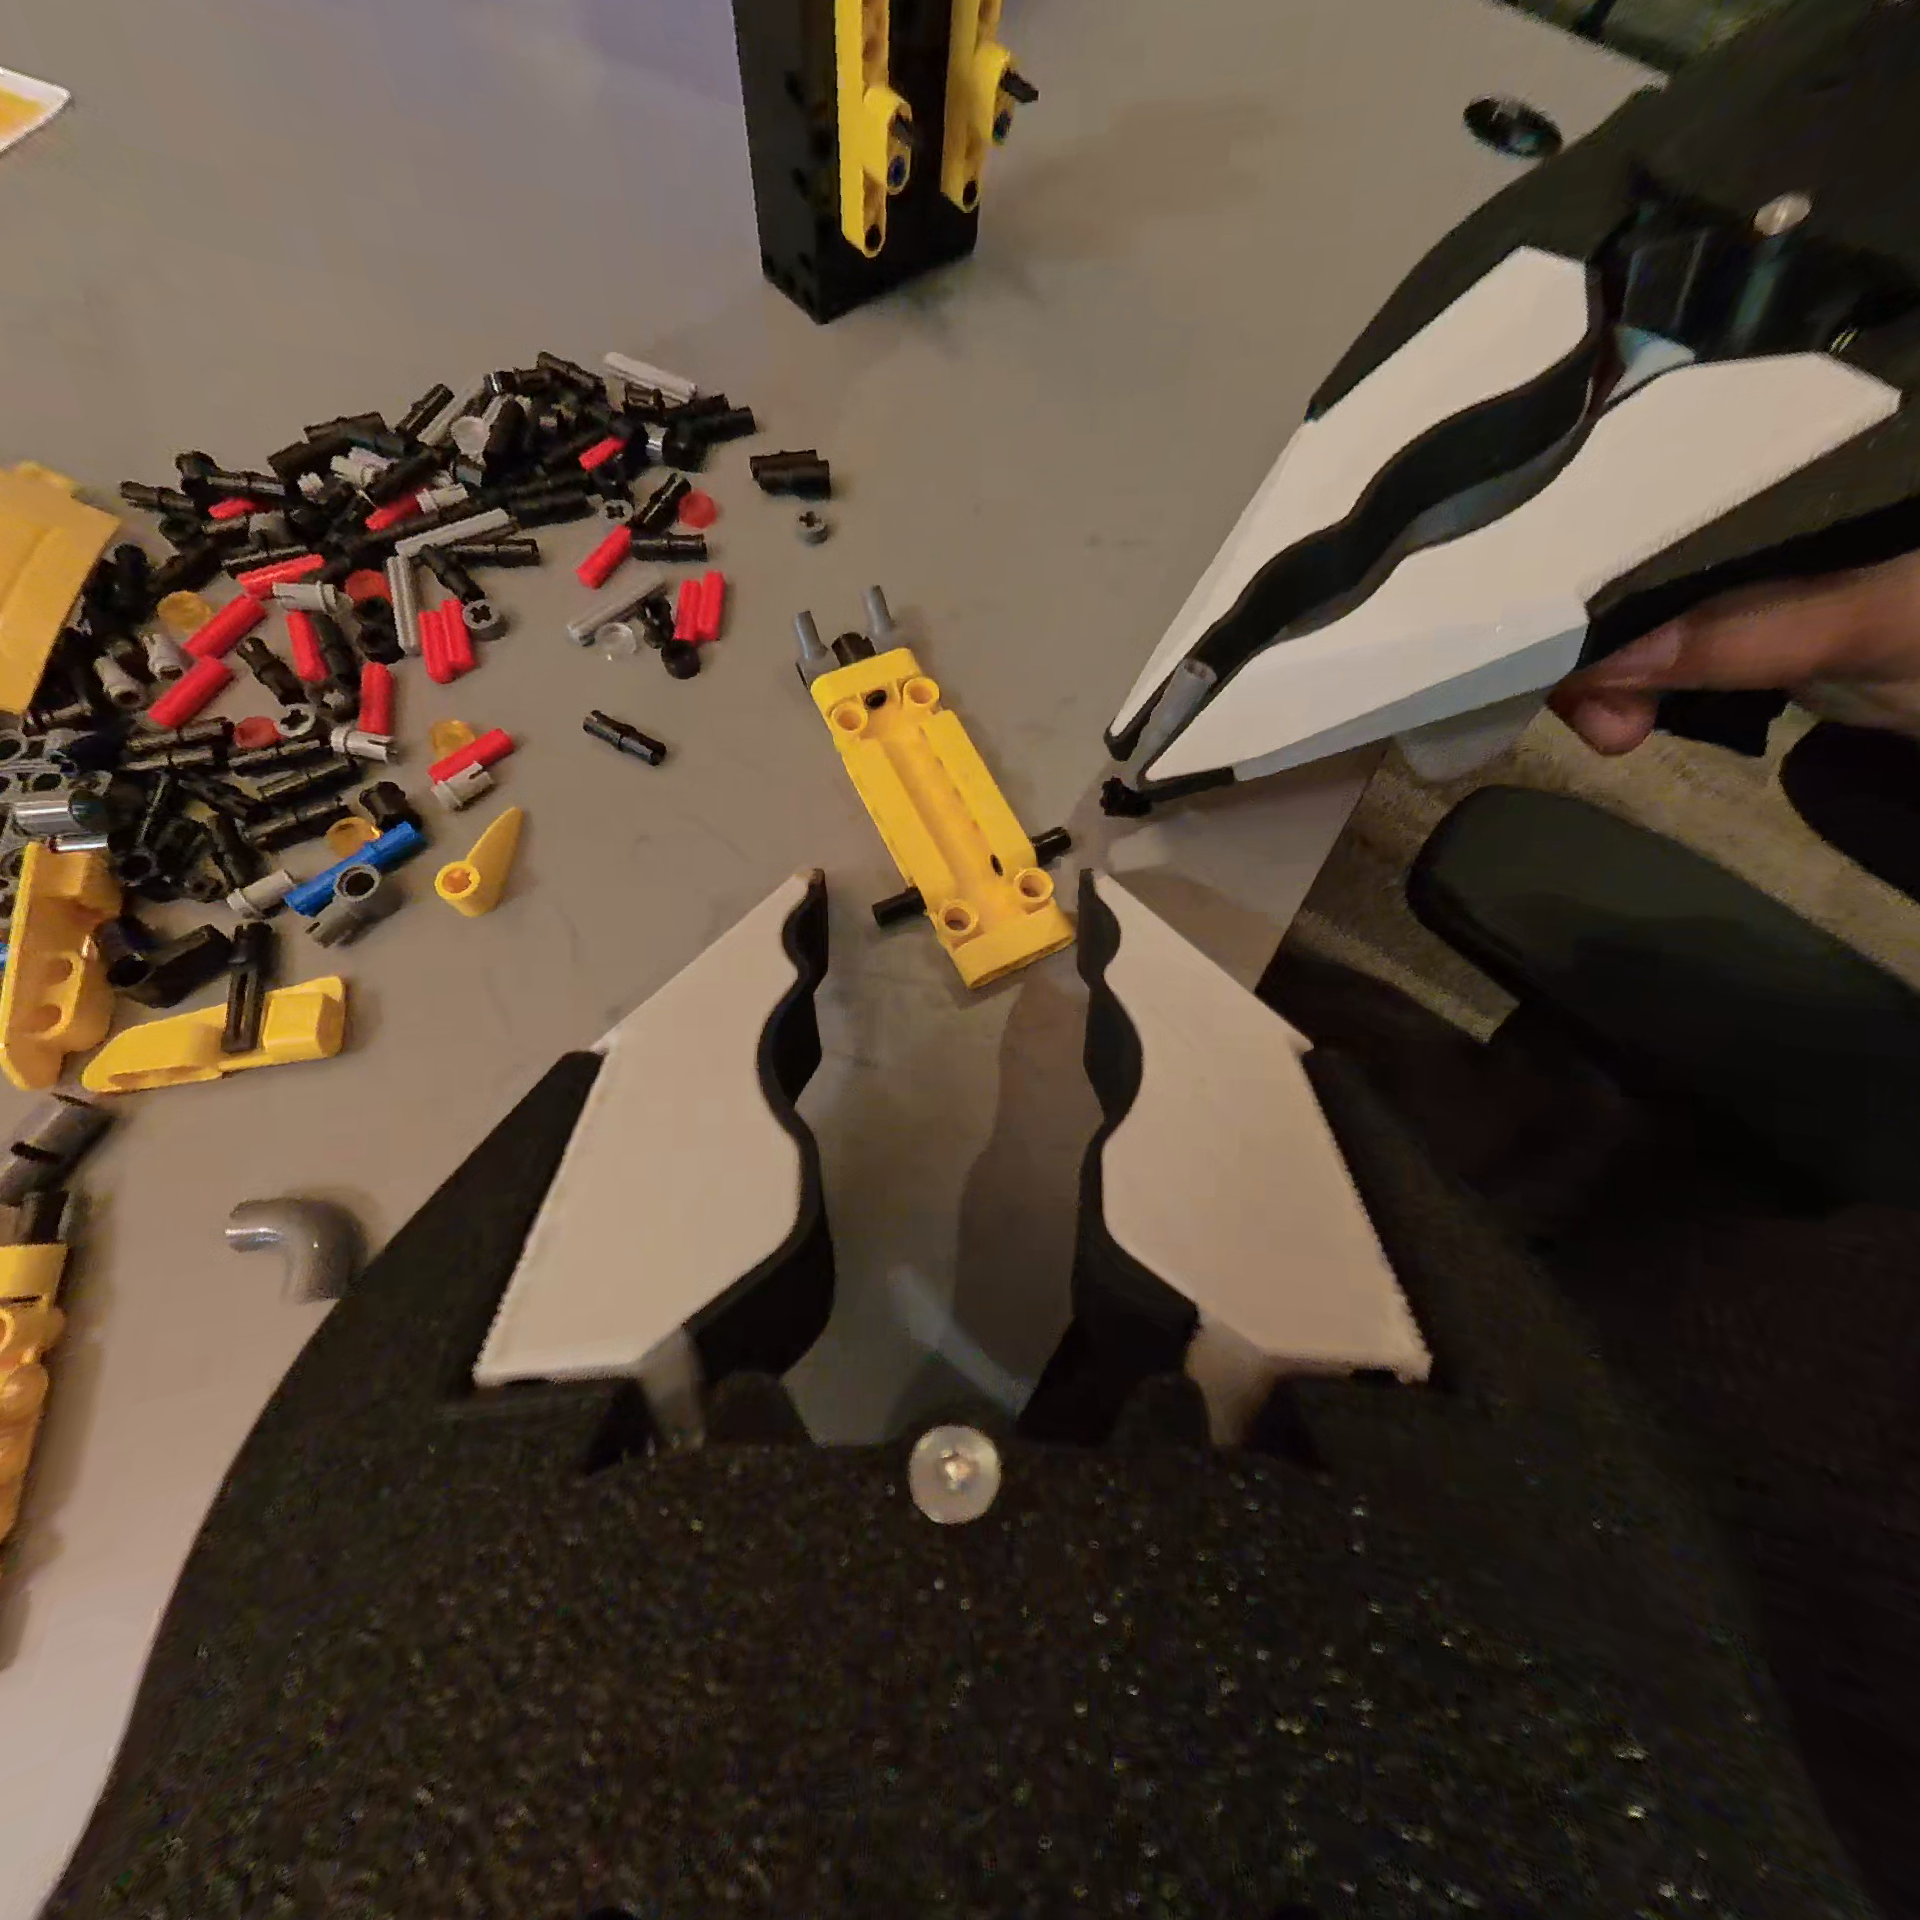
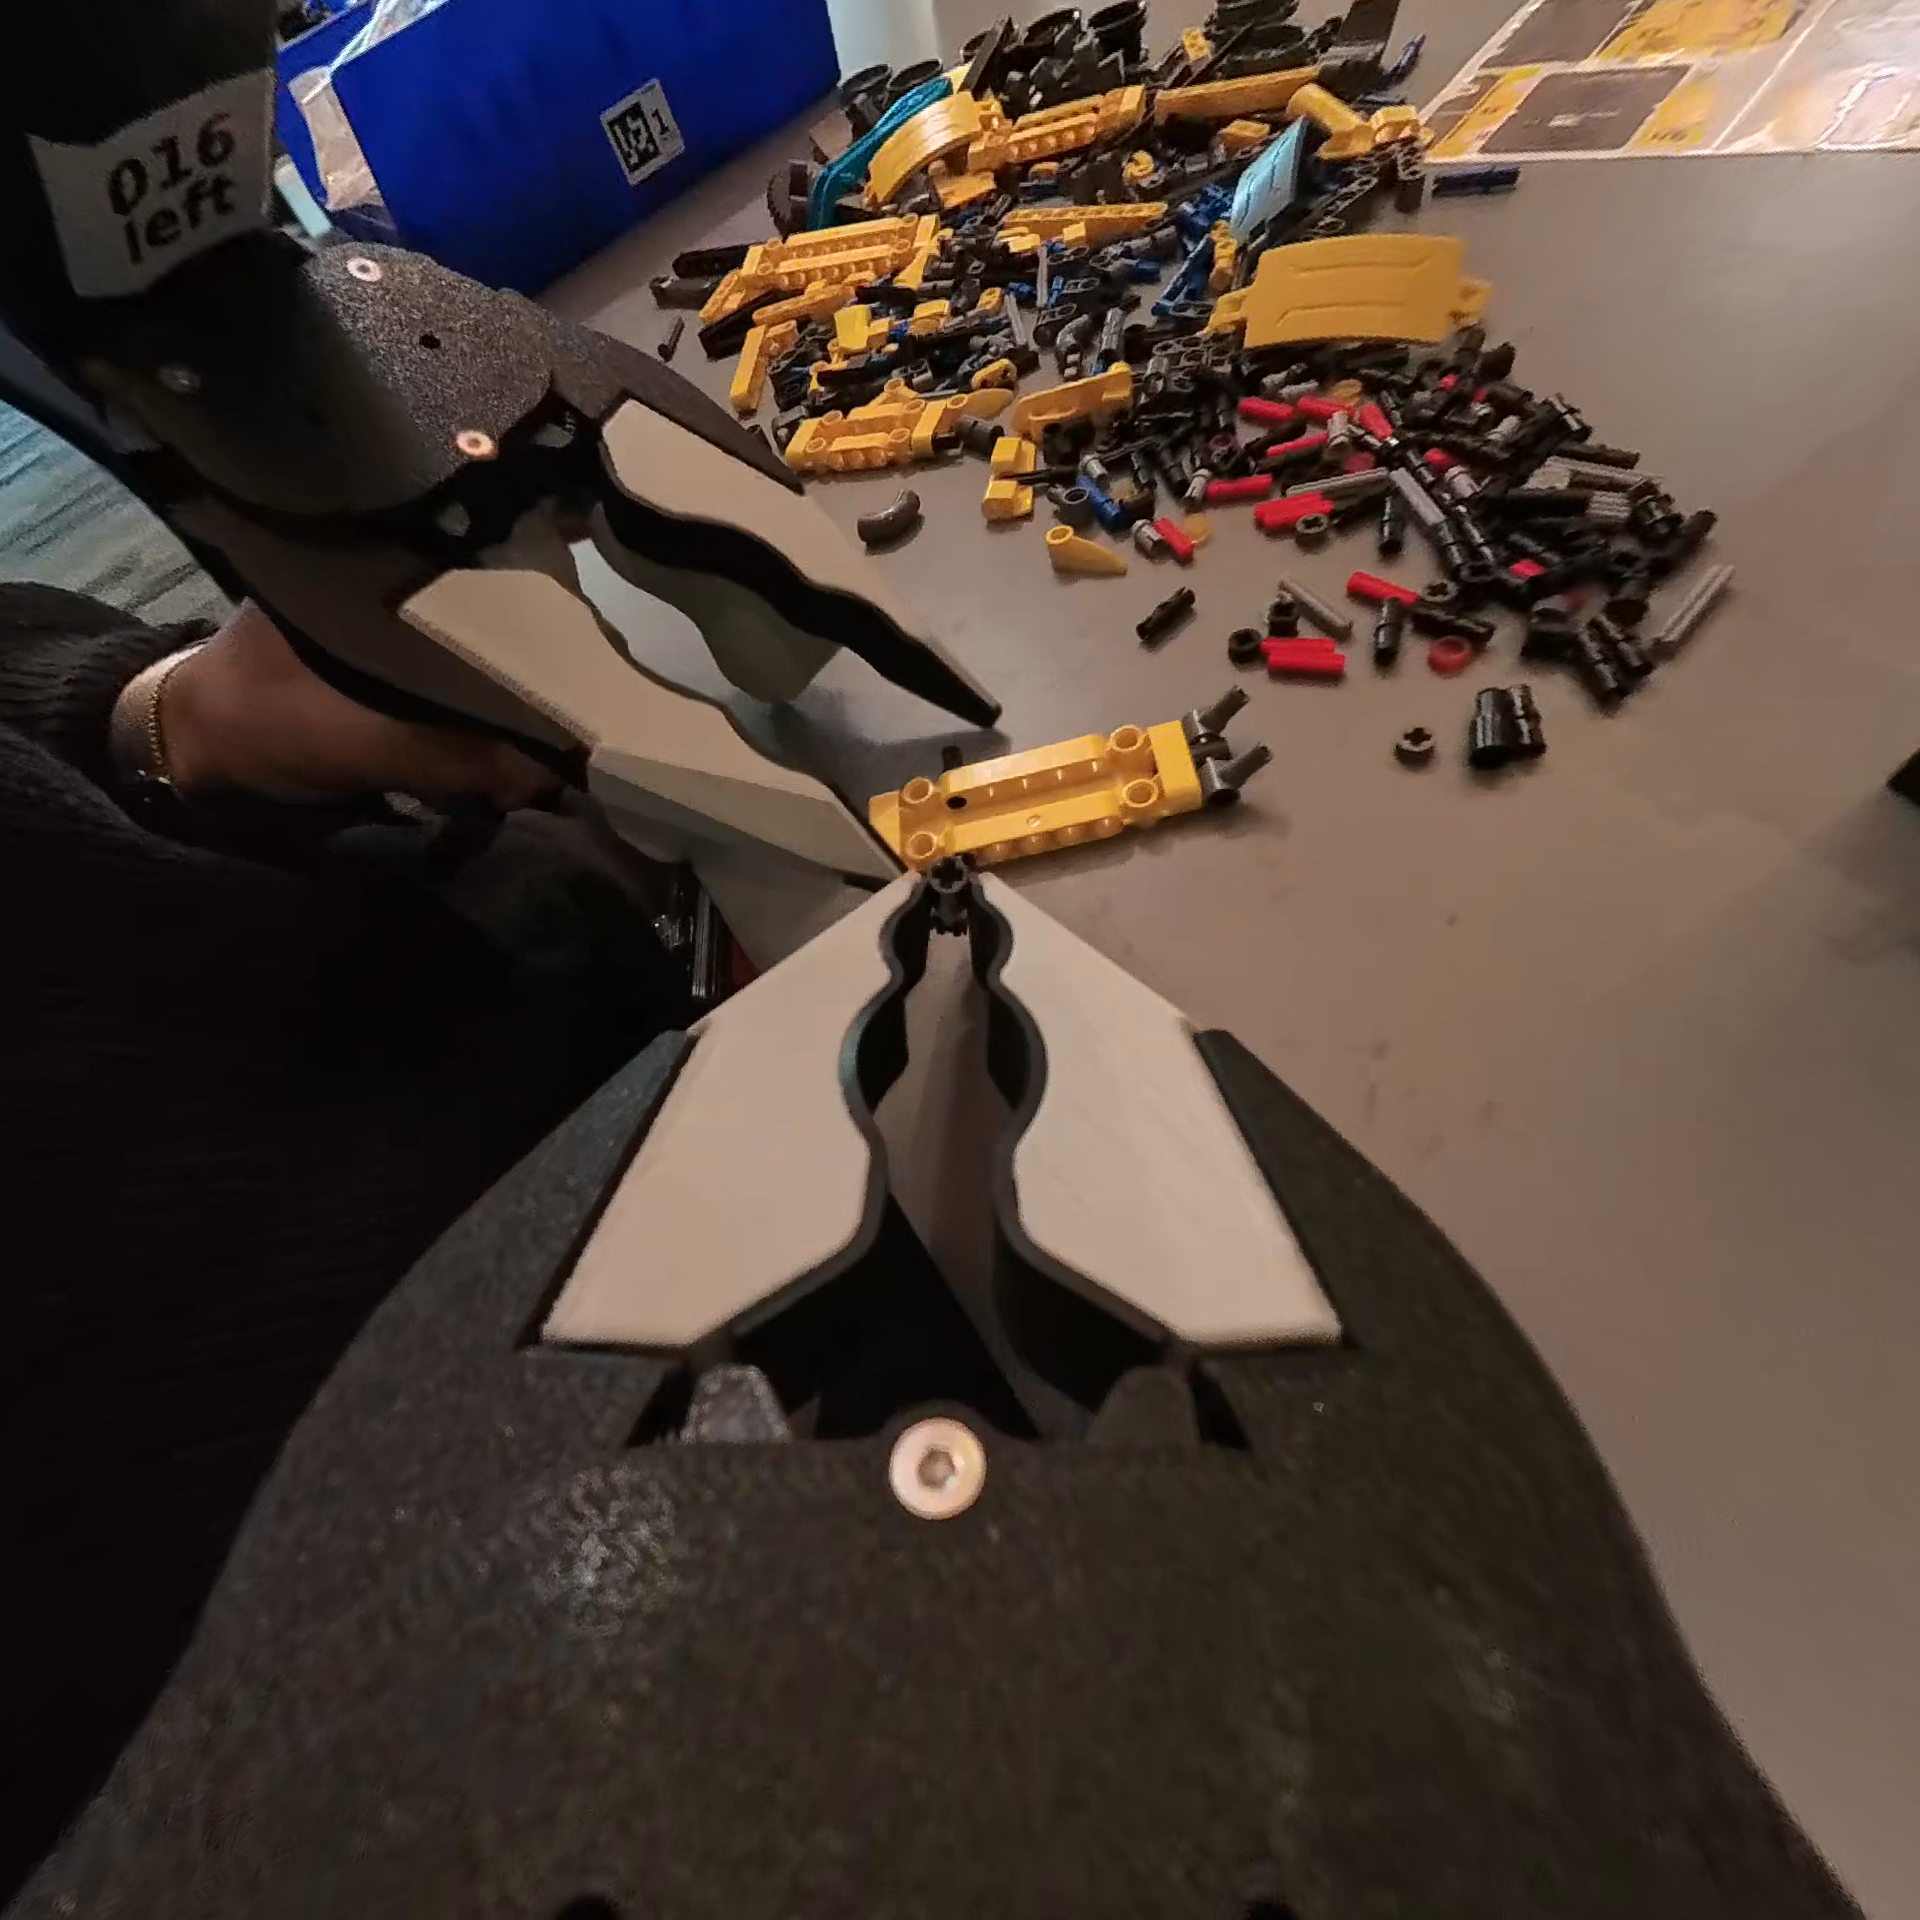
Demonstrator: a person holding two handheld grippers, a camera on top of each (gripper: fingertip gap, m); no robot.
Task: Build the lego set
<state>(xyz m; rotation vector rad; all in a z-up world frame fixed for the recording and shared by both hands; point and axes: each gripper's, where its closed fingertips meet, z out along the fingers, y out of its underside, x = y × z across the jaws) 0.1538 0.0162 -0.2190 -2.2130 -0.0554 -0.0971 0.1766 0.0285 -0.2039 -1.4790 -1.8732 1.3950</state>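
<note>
On the grey table [image 1: 1039, 364] a heap of loose bricks [image 1: 343, 623] sprawls left. My left gripper [image 1: 951, 883] gapes empty, straddling the near end of the yellow panel [image 1: 940, 821] (steadying it, I judge). My right gripper [image 2: 948, 891] pinches a small black pin [image 2: 948, 883] just beside it.

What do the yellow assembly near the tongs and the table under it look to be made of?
Yellow assembly: seemingly hard moulded plastic, glossy, with crisp round stud holes and black pins through it. Table: smooth grey surface with a soft sheen, probably laminate; its core cannot be told.
</note>
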